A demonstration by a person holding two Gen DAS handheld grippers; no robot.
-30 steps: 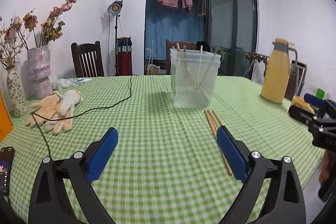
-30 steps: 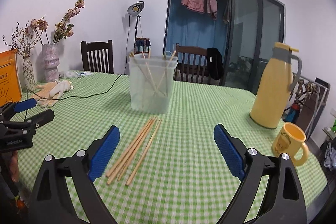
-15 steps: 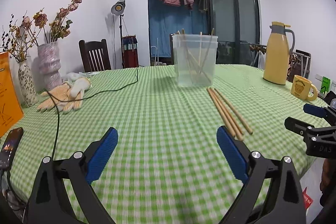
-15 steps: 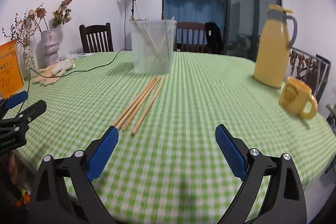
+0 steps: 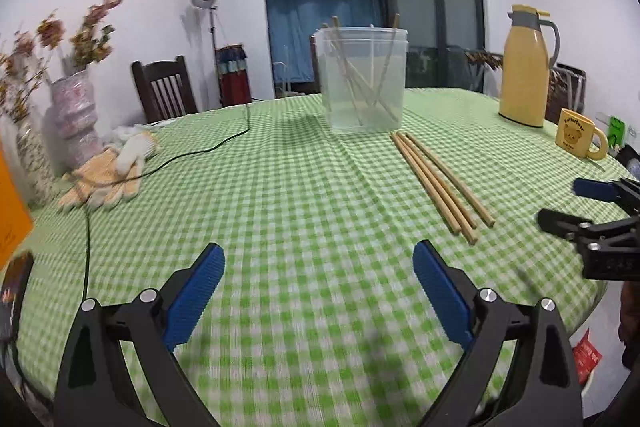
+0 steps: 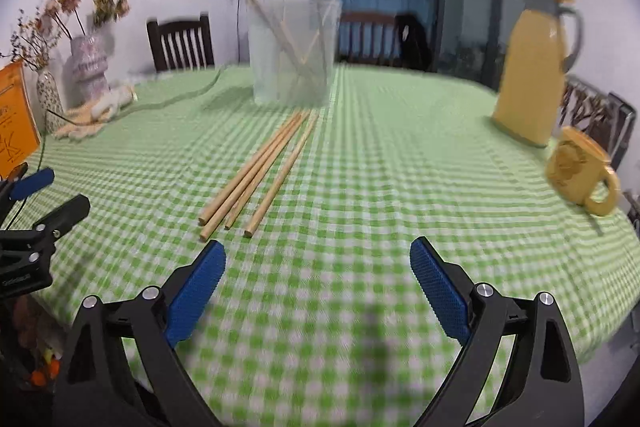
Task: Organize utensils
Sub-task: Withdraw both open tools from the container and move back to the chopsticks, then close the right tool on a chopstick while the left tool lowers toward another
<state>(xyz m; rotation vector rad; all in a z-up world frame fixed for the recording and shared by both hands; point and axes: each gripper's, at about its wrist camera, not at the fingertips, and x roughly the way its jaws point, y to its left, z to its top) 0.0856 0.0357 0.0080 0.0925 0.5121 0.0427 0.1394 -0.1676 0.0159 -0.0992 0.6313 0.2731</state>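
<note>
Several wooden chopsticks [image 5: 438, 182] lie side by side on the green checked tablecloth [image 5: 280, 211]; they also show in the right wrist view [image 6: 260, 169]. Behind them stands a clear plastic container [image 5: 362, 79] holding several more chopsticks, also in the right wrist view [image 6: 292, 51]. My left gripper [image 5: 318, 281] is open and empty, above the cloth left of the chopsticks. My right gripper [image 6: 318, 277] is open and empty, just short of the chopsticks' near ends. It appears at the right edge of the left wrist view [image 5: 576, 203].
A yellow thermos jug [image 5: 526, 67] and a yellow mug [image 5: 578, 139] stand at the right. Work gloves [image 5: 108, 175], a black cable [image 5: 180, 159], vases with dried flowers [image 5: 76, 115], an orange card [image 6: 14, 123] and a phone [image 5: 12, 279] are at the left. Chairs stand behind.
Both grippers tilted down and moved in over the table towards the chopsticks. Both stayed open and empty.
</note>
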